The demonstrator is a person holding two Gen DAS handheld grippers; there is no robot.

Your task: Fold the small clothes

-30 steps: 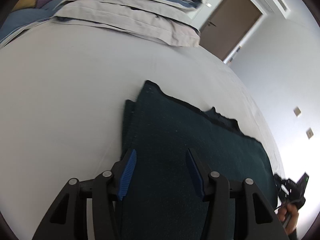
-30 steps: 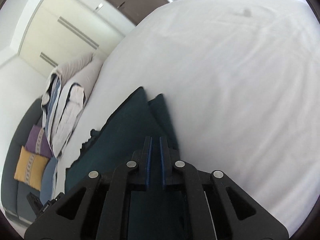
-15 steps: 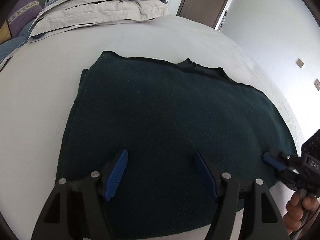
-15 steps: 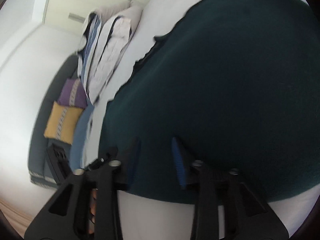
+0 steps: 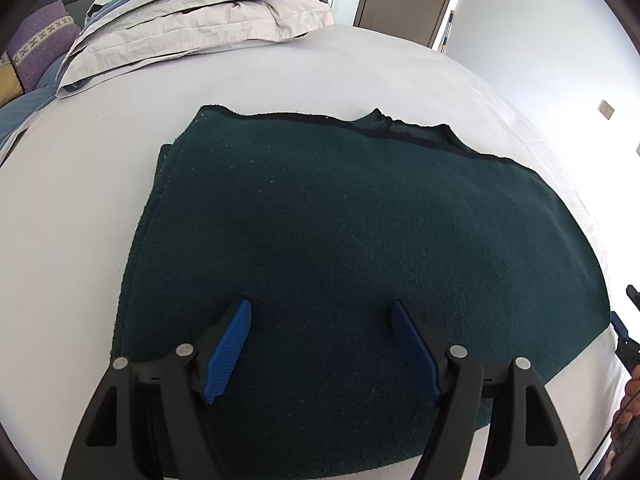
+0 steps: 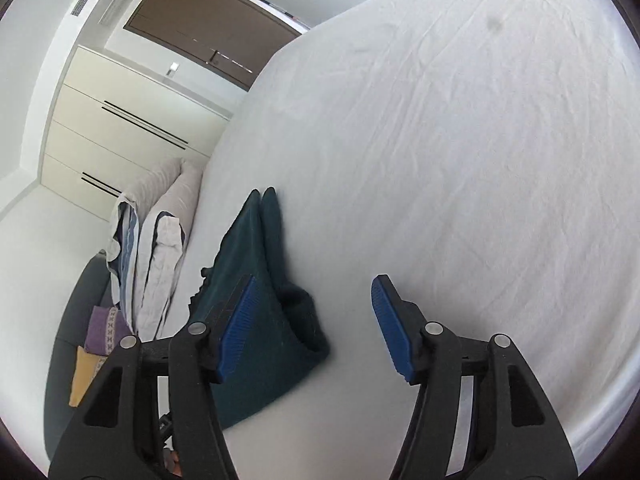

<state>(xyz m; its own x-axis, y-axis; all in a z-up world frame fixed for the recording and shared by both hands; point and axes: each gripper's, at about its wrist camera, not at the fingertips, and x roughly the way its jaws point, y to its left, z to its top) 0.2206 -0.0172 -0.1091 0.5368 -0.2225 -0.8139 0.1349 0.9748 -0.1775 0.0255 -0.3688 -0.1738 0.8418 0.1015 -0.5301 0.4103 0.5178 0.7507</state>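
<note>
With both tools spread and empty, left tool [image 5: 321, 318] above the garment [image 5: 360, 248], right tool [image 6: 314, 294] beside it, we should pinch matching corners evenly.

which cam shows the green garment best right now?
Left wrist: the dark green garment fills the view, flat on the bed, all edges visible. Right wrist catches only its end, edge-on and partly behind a finger.

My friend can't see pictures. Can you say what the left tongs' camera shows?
A dark green cloth lies folded flat on a white bed, with the open left tongs just above its near edge. Pillows are stacked behind.
</note>
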